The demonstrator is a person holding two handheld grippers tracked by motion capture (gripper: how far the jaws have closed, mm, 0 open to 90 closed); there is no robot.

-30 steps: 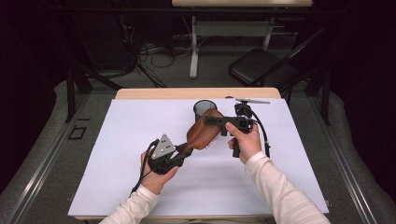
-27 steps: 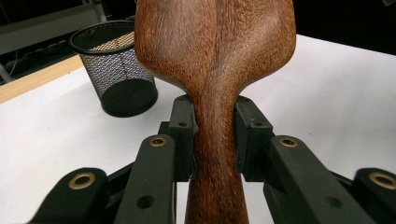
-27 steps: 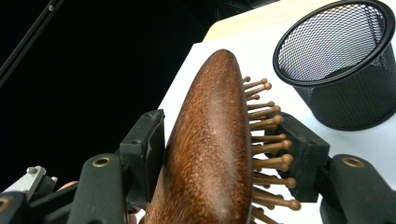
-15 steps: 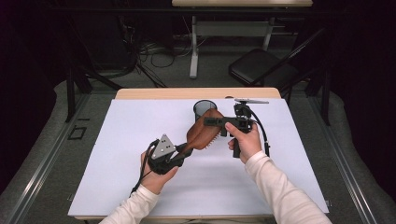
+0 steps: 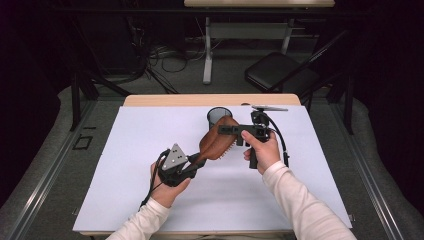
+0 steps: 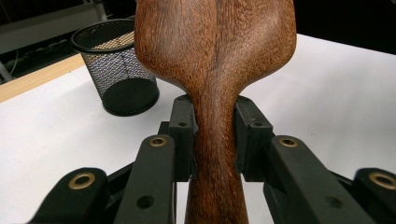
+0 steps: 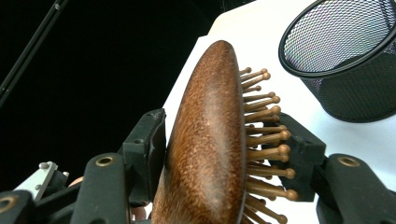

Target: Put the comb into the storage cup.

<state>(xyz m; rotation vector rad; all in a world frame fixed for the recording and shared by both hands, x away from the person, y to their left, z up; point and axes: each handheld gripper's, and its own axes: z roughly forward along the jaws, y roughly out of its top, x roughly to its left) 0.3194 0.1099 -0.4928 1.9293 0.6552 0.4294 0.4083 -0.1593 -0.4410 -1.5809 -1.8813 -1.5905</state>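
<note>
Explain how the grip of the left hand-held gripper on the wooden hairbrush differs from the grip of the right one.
The left hand-held gripper clamps the hairbrush at its narrow handle; the right hand-held gripper spans the wide head, one pad on the wooden back, one at the bristles. Both hold it above the table.

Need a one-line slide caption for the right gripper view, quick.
Right tool closing across the wooden hairbrush's head, back to bristles, beside a black mesh cup.

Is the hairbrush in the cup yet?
Not yet. Done: the wooden hairbrush is off the table. In hand: the left gripper clamps its handle, and the right gripper, whose jaws have just closed further, brackets its head. Probably left: getting it into the mesh cup beside it.
</note>
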